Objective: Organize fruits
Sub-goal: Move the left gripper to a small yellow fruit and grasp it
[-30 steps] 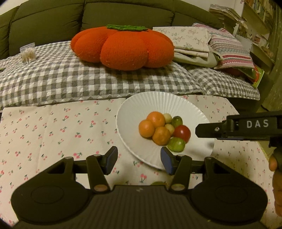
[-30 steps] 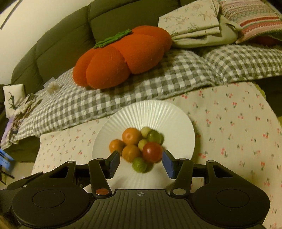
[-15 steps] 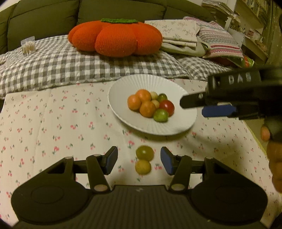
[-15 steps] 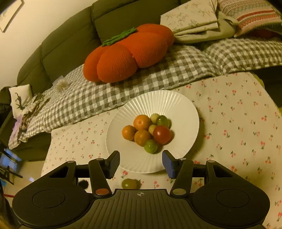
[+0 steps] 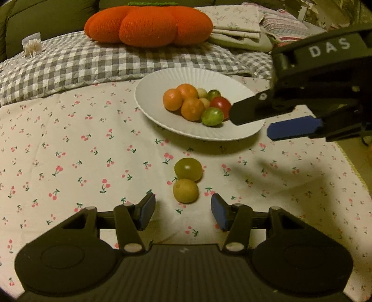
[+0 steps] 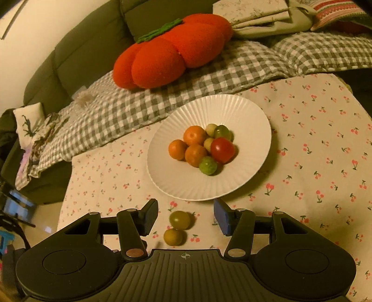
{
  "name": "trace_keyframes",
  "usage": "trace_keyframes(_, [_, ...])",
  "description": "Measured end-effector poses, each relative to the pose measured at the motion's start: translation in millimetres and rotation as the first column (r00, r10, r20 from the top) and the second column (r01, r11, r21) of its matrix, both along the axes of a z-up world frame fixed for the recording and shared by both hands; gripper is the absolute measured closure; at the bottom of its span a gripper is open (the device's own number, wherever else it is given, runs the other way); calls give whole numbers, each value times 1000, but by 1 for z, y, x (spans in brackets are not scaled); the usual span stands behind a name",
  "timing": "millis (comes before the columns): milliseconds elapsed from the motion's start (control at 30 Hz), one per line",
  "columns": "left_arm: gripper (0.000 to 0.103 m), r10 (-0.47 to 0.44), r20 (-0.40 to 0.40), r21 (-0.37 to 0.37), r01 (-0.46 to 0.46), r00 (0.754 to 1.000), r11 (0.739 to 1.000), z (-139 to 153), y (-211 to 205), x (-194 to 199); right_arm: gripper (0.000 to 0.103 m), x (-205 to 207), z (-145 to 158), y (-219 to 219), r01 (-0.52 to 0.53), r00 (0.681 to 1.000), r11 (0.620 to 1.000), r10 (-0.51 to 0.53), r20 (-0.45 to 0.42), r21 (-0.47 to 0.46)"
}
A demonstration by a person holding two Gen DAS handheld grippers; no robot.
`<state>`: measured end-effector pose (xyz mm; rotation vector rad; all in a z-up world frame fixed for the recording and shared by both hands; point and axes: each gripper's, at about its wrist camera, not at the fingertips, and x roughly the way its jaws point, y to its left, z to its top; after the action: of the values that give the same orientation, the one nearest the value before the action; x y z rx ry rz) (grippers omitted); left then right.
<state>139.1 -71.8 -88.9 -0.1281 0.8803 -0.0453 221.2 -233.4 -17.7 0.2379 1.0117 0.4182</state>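
Note:
A white ribbed plate (image 5: 232, 79) (image 6: 253, 113) on the cherry-print cloth holds three orange fruits (image 5: 192, 108) (image 6: 194, 135), a red tomato (image 5: 220, 103) (image 6: 222, 149) and several small green and yellow fruits. A green fruit (image 5: 187, 169) (image 6: 179, 219) and a yellow fruit (image 5: 185, 190) (image 6: 173, 236) lie touching on the cloth in front of the plate. My left gripper (image 5: 183, 210) is open and empty just behind the yellow fruit. My right gripper (image 6: 186, 216) is open and empty, raised over the two loose fruits; it also shows at the right of the left wrist view (image 5: 260, 120).
A big orange pumpkin cushion (image 5: 148, 22) (image 6: 172, 51) lies on a grey checked blanket (image 5: 93, 60) behind the table. Folded linens (image 5: 237, 25) and a green sofa (image 6: 88, 46) sit behind. The table's right edge (image 5: 348, 158) is close by.
Both grippers have pulled back from the plate toward the near edge. The two loose fruits on the cloth have come into view. The right gripper now sits higher and nearer in the left view.

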Motion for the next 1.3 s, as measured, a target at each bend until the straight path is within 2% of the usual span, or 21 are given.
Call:
trace_keyframes(167, [53, 8, 6, 4, -8, 1000, 1000, -8, 1, 6, 50, 4, -7, 2, -10, 1000, 999, 10, -8, -31])
trace_keyframes(467, [63, 3, 20, 30, -4, 1000, 1000, -13, -1, 10, 50, 7, -12, 8, -27, 1000, 999, 26, -17, -46])
trace_keyframes(700, [77, -5, 22, 12, 4, 1000, 1000, -10, 0, 9, 50, 8, -14, 10, -30, 999, 998, 30, -16, -58])
trace_keyframes(1000, [79, 17, 28, 7, -17, 999, 1000, -5, 5, 5, 50, 9, -18, 10, -32, 999, 997, 31, -15, -73])
trace_keyframes(1300, [79, 84, 19, -28, -83, 996, 996, -2, 36, -8, 50, 5, -28, 22, -80, 997, 992, 78, -20, -99])
